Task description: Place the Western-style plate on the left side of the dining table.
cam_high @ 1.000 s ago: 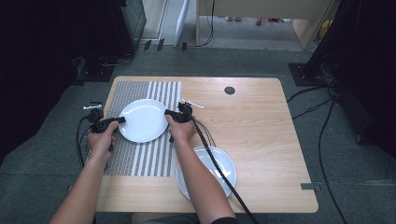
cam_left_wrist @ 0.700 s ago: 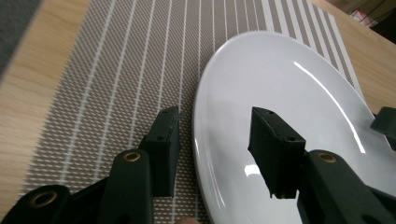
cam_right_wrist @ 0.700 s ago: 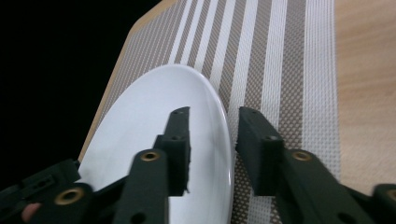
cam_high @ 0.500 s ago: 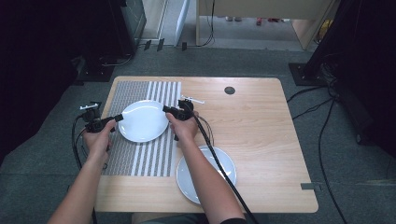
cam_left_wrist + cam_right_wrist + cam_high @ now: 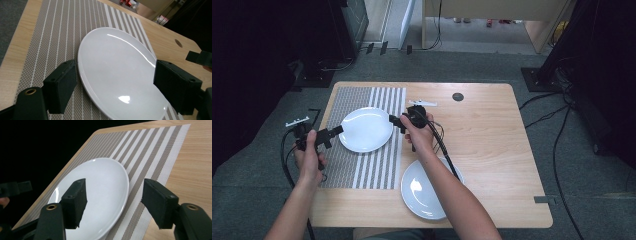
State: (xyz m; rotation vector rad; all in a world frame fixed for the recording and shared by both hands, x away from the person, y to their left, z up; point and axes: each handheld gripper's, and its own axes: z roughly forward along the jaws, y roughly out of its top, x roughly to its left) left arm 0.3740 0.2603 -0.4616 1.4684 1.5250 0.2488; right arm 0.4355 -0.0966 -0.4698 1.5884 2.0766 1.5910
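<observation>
Both grippers, left (image 5: pixel 336 131) and right (image 5: pixel 393 120), have just opened off the glossy white round plate (image 5: pixel 366 129).

We are finding no readable text, label, brand, number or sign on anything across the three views.

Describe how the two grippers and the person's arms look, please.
Both the left gripper and the right gripper are black, with blocky rectangular jaws and brass-coloured screw holes. A black cable trails from each. The forearms are bare, without sleeves.
</observation>
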